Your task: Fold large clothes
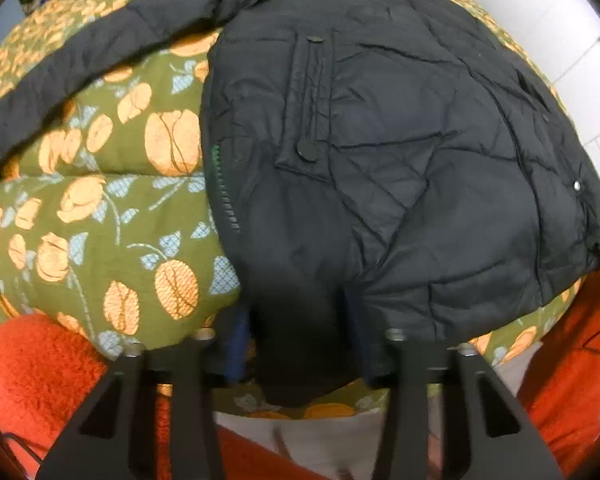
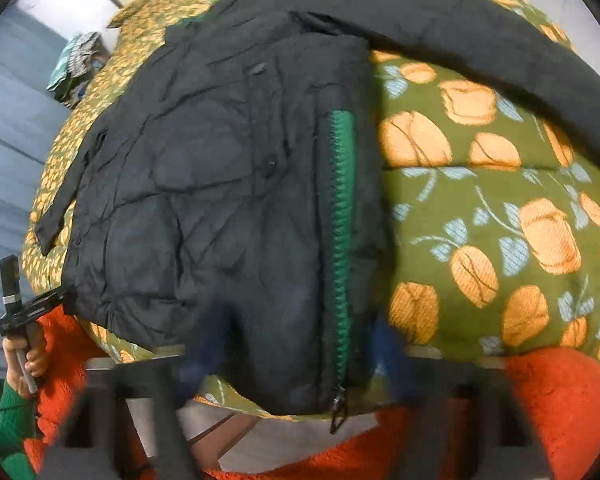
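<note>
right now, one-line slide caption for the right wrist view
Right claw at the hem of a black jacket with a green zipper, spread on a floral bedspread.

Jacket (image 1: 380,140) spread on bedspread (image 1: 100,208), hem betw. left gripper (image 1: 296,344) fingers, zip edge (image 2: 340,208) betw. right gripper (image 2: 296,352) fingers, one sleeve (image 2: 480,32) stretched out beyond fingertips.

Bed (image 1: 100,208): green cover with orange flowers and pale blue leaves. On it: black quilted jacket (image 1: 400,152), laid flat, one sleeve (image 1: 80,60) stretched out sideways, hem at the near edge.
</note>
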Action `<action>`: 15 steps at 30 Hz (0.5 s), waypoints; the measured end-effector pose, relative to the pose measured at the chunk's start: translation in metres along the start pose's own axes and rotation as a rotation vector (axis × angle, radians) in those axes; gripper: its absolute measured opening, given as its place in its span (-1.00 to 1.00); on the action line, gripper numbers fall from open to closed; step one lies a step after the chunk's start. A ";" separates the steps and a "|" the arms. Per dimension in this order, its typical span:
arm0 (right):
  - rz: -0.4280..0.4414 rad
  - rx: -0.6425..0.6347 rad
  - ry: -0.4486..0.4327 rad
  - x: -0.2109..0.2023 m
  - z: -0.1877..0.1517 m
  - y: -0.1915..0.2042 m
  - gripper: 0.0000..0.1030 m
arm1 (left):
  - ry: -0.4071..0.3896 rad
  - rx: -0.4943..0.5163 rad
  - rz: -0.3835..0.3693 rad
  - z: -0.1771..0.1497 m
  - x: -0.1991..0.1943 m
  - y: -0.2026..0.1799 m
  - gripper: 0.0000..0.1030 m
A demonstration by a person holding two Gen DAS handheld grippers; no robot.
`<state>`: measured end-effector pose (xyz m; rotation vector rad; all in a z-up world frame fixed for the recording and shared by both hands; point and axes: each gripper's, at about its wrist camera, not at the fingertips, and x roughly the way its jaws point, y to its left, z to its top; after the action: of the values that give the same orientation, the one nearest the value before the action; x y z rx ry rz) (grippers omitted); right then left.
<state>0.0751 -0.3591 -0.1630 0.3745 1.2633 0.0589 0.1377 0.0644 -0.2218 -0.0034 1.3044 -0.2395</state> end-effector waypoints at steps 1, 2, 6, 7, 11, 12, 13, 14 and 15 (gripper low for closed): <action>-0.005 -0.006 -0.002 -0.001 0.000 0.002 -0.38 | -0.004 0.001 0.005 0.001 -0.002 -0.001 -0.46; -0.008 -0.018 -0.006 -0.002 -0.001 0.006 -0.45 | -0.006 0.005 0.012 0.001 -0.003 -0.002 -0.55; -0.045 -0.071 -0.012 -0.005 -0.005 0.022 -0.59 | -0.012 0.022 0.034 -0.001 -0.008 -0.002 -0.66; -0.051 -0.078 -0.012 -0.007 -0.008 0.025 -0.59 | -0.009 0.028 0.037 -0.005 -0.011 0.001 -0.67; -0.058 -0.070 -0.007 -0.011 -0.017 0.029 -0.59 | -0.001 0.048 0.055 -0.013 -0.008 0.002 -0.67; -0.060 -0.070 -0.006 -0.011 -0.016 0.028 -0.59 | -0.005 0.053 0.064 -0.014 -0.007 0.001 -0.67; -0.068 -0.070 -0.008 -0.010 -0.017 0.028 -0.59 | -0.011 0.061 0.076 -0.012 -0.007 -0.002 -0.67; -0.071 -0.069 -0.011 -0.010 -0.016 0.027 -0.59 | -0.015 0.066 0.087 -0.012 -0.008 -0.004 -0.64; -0.073 -0.065 -0.016 -0.008 -0.015 0.028 -0.59 | -0.021 0.067 0.095 -0.015 -0.009 -0.006 -0.61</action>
<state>0.0630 -0.3313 -0.1507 0.2718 1.2555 0.0345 0.1204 0.0619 -0.2158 0.1123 1.2717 -0.2014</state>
